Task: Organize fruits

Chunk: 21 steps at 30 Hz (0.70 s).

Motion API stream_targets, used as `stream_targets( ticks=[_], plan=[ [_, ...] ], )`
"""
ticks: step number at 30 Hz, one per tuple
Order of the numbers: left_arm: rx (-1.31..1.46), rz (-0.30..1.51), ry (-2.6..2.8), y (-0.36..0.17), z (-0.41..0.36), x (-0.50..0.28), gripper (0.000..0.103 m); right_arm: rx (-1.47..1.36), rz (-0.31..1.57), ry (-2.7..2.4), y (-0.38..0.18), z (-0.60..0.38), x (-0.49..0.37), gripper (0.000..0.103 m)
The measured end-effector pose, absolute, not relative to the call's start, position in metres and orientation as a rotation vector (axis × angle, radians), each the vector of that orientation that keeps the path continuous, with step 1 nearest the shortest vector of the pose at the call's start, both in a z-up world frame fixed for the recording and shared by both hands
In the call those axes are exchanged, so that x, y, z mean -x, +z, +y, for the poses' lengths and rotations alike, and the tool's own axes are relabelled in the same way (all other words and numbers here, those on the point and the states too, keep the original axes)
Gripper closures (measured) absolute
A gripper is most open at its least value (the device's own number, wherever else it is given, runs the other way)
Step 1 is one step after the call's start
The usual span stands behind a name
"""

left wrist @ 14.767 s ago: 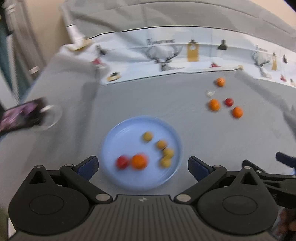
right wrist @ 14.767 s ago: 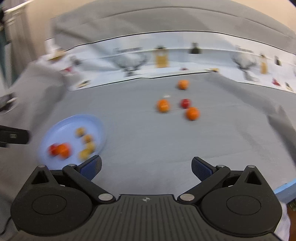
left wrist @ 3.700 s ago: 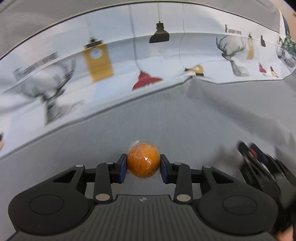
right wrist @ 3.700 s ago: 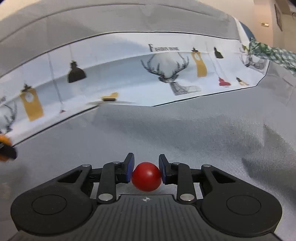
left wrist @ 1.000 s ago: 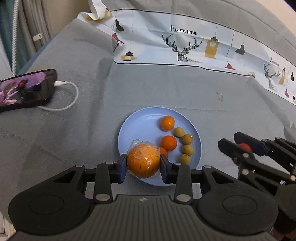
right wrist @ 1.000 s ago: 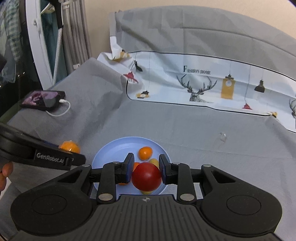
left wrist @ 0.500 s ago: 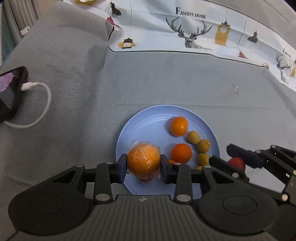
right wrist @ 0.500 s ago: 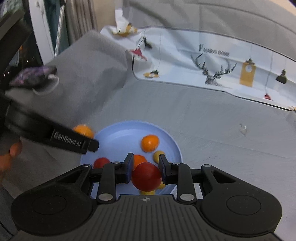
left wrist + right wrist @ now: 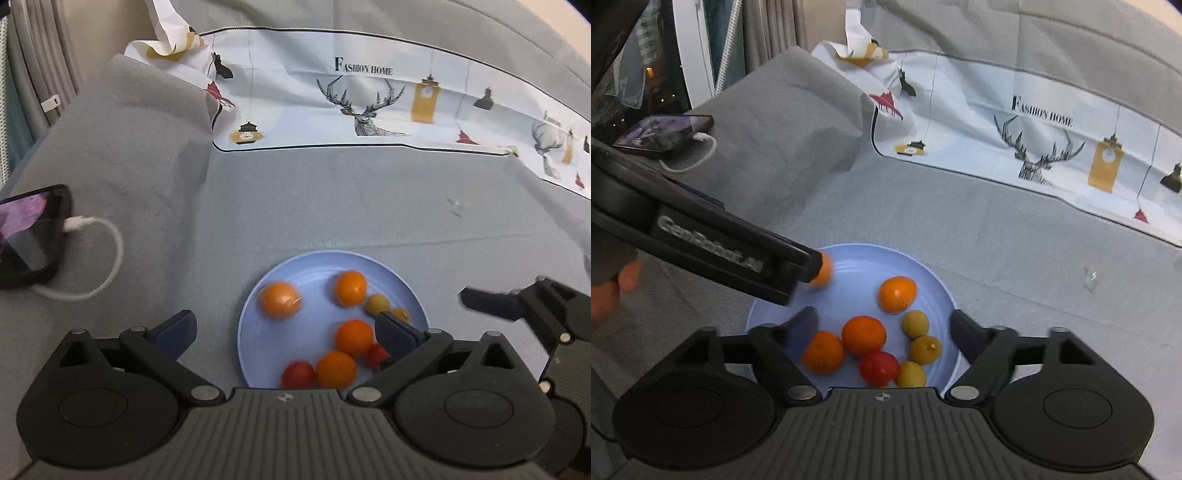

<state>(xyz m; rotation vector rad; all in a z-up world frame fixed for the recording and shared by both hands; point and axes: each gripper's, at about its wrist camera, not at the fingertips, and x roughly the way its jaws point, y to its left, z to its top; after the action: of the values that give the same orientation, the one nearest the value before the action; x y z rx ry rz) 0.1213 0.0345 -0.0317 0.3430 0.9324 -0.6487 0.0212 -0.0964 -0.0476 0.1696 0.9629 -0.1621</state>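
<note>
A light blue plate (image 9: 314, 266) lies on the grey cloth and holds several oranges, small yellow fruits and two red tomatoes. My left gripper (image 9: 284, 330) hangs just above the plate's near side, jaws opening, nothing between them. The wrapped orange (image 9: 279, 299) lies free on the plate's left part, blurred. My right gripper (image 9: 882, 330) hovers over the same plate (image 9: 923, 273), jaws opening too. The red tomato (image 9: 879, 367) lies loose on the plate below them, among oranges and yellow fruits. One finger (image 9: 790, 266) of the left gripper reaches in from the left, hiding part of the wrapped orange (image 9: 823, 273).
A phone (image 9: 29, 236) on a white charging cable (image 9: 110, 258) lies on the cloth to the left. A printed white cloth (image 9: 369, 103) with deer and lamps runs along the back. A hand (image 9: 605, 291) shows at the left edge.
Both grippers went from shut to open. The wrapped orange left the left jaws and the red tomato left the right jaws; both now lie on the plate. The right gripper sank closer to the plate.
</note>
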Motion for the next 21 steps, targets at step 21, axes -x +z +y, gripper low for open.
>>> stream_targets(
  ticks=[21],
  plan=[
    [-0.415,0.821,-0.509,0.031,0.108,0.002,0.000,-0.183,0.886,-0.424,0.037,-0.039,0.093,0.001]
  ],
)
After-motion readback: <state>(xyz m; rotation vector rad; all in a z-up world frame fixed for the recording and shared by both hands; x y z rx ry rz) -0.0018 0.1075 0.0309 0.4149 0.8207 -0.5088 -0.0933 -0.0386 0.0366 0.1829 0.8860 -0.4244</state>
